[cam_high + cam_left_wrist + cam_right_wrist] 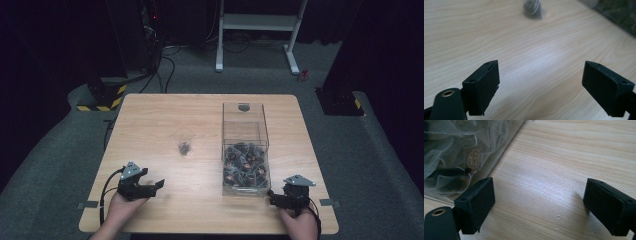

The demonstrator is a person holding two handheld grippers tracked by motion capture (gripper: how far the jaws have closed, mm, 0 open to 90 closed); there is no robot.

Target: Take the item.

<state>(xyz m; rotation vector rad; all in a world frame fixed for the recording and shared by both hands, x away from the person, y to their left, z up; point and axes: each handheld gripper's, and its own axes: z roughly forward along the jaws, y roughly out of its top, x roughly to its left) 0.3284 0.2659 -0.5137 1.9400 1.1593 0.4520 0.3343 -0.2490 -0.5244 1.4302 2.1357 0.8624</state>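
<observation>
**High view: both grippers idling near the front edge, one pouch lying out on the table**

High view is showing a clear plastic box [245, 150] standing right of centre on the wooden table [150, 115], its lower part packed with small mesh pouches [246, 167] of dark contents. One single pouch [184, 145] is lying alone mid-table, well apart from the box and ahead of the left gripper [159, 184]. The right gripper [270, 196] is sitting just beside the box's near right corner.

Jaw state: left gripper view is showing the left gripper [541, 87] with its jaws spread wide over bare wood, pinching nothing, the lone pouch [533, 9] blurred at the top. Right gripper view is showing the right gripper [539, 207] likewise spread and empty, the box wall [499, 157] close by its left jaw.

Materials: gauzy translucent mesh, crumpled and soft, is showing through the clear wall, with a small brown printed label [474, 157] inside. The table is a pale, smooth wood grain with a mild sheen.

Handling judgement: the lone pouch is looking light, limp and compressible, unlikely to be fragile but prone to snagging or slipping as loose fabric. Taking hold at the gathered upper part, above the dark filling, is looking safest.
</observation>
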